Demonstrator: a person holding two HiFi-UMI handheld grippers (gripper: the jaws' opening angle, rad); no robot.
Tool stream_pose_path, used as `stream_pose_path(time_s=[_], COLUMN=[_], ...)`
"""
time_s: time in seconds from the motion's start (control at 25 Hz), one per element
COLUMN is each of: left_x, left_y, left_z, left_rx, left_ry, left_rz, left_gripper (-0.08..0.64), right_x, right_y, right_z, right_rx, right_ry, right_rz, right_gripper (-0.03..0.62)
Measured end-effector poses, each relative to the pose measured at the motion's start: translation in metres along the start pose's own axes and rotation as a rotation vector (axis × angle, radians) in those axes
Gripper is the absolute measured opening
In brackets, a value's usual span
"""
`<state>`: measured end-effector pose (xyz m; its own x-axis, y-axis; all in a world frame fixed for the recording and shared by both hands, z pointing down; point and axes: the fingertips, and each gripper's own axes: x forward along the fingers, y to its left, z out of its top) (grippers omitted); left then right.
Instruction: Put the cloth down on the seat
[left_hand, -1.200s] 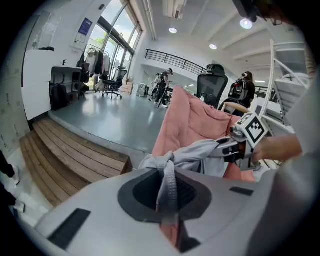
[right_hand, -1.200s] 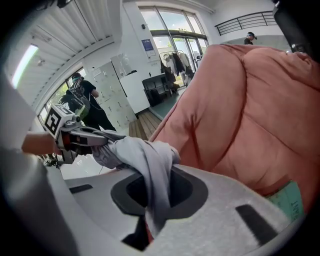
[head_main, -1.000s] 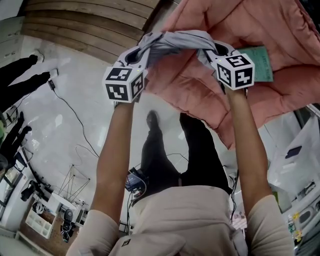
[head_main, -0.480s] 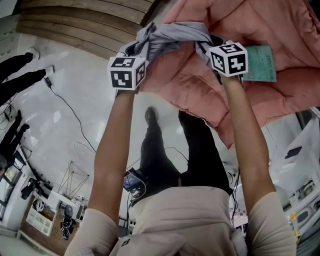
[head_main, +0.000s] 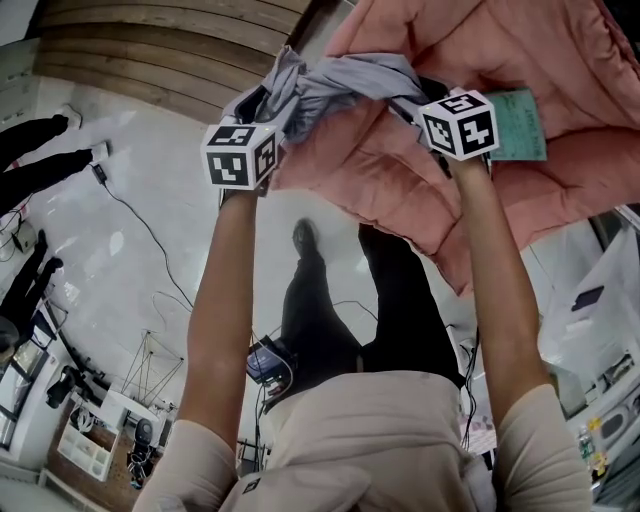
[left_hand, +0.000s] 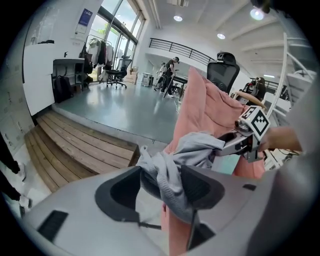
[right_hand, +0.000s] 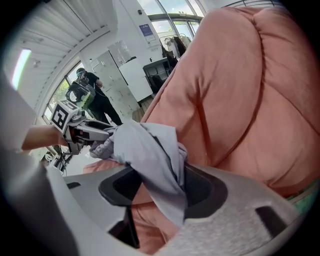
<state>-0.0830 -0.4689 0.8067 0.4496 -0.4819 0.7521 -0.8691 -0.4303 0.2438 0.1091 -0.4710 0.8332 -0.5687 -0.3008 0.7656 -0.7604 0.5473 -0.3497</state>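
A grey cloth (head_main: 330, 85) stretches between my two grippers, over the pink padded seat (head_main: 480, 60). My left gripper (head_main: 262, 100) holds one bunched end loosely. In the left gripper view its jaws are opening, and the cloth (left_hand: 170, 170) hangs between them, draped against the right jaw. My right gripper (head_main: 420, 95) is at the other end, close to the seat cushion (right_hand: 240, 90). Its jaws are opening too. The cloth (right_hand: 145, 150) sags between them with a gap on the left side. Neither pair of pads presses on the fabric.
A green card (head_main: 520, 125) lies on the pink cushion by my right gripper. Wooden steps (head_main: 150, 50) run behind my left gripper. Cables (head_main: 140, 225) trail over the glossy floor, people's legs (head_main: 40, 150) are at the far left, and a white bag (head_main: 590, 310) is at the right.
Both grippers' jaws have spread apart from their grip on the cloth. The left gripper has shifted slightly left and down, and the cloth's left end now bunches loosely above it.
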Motion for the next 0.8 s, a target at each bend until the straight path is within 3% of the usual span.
stream_pose_path(time_s=[0.16, 0.56, 0.72, 0.8], left_x=[-0.029, -0.135, -0.199, -0.234], left_y=[0.006, -0.027, -0.05, -0.067], left_z=[0.011, 0.053, 0.089, 0.11], left_rx=[0.004, 0.069, 0.103, 0.128], left_ry=[-0.041, -0.191, -0.297, -0.362], left_rz=[0.006, -0.022, -0.052, -0.074], left_gripper=[0.253, 0.252, 0.203, 0.145], right_x=[-0.018, -0.1, -0.156, -0.19], right_y=[0.015, 0.073, 0.114, 0.139], right_z=[0.006, 0.043, 0.081, 0.099], right_rx=[-0.019, -0.024, -0.035, -0.055], right_ry=[0.009, -0.139, -0.282, -0.351], right_rz=[0.017, -0.024, -0.021, -0.003], right_gripper=[0.289, 0.293, 0.203, 0.075])
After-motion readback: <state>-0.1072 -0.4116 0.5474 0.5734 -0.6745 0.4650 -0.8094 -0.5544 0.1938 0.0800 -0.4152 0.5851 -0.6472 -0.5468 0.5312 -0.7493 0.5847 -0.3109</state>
